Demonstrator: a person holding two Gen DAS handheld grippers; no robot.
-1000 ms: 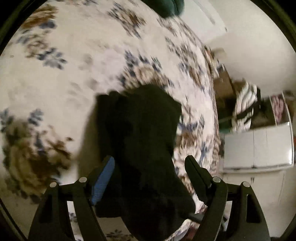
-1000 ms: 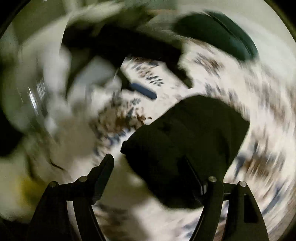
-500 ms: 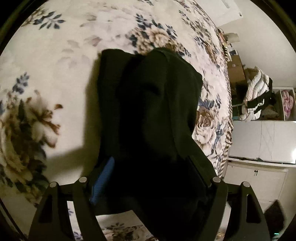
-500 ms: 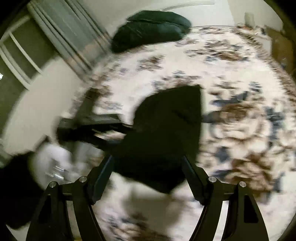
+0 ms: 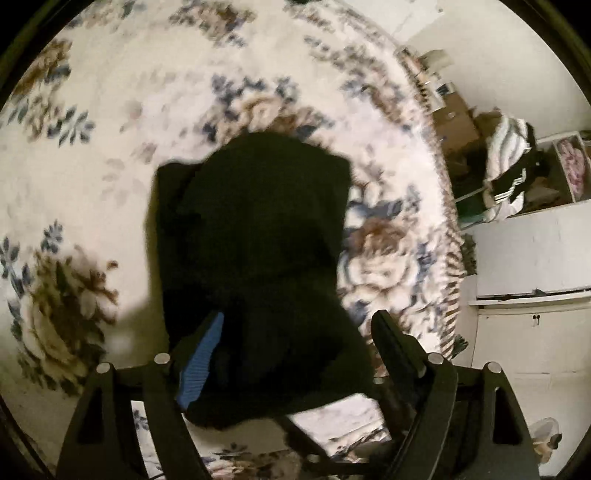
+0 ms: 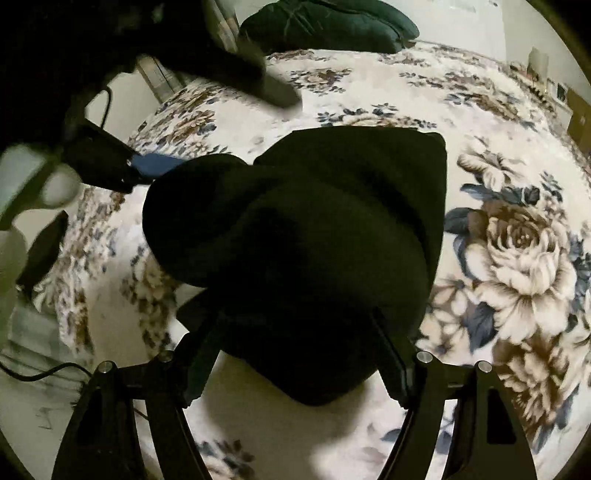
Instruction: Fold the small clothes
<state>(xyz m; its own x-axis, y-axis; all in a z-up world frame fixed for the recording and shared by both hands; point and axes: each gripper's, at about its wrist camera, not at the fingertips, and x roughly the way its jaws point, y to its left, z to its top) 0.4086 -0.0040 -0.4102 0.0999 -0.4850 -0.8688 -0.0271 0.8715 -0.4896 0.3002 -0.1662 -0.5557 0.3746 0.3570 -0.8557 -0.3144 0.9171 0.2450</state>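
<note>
A black garment [image 5: 255,236] lies folded on the floral bedspread [image 5: 92,155]. My left gripper [image 5: 295,332] hangs over its near end, open, with the cloth lying between the blue pad [image 5: 201,362] and the other finger without being pinched. In the right wrist view the same black garment [image 6: 332,229] fills the middle. My right gripper [image 6: 299,332] straddles its near end, jaws wide, and the dark cloth hides both fingertips. The left gripper's blue pad [image 6: 155,164] shows at the garment's far left corner.
A dark green pillow [image 6: 325,26] lies at the head of the bed. Past the bed's right edge stand white cabinets [image 5: 528,258], a cardboard box [image 5: 454,125] and a striped heap of clothes [image 5: 509,162]. A black cable [image 6: 37,373] runs at the left.
My right gripper has rolled and sunk onto the garment, which now fills its view. The left gripper has drawn back a little, so the garment looks smaller and its blue pad shows.
</note>
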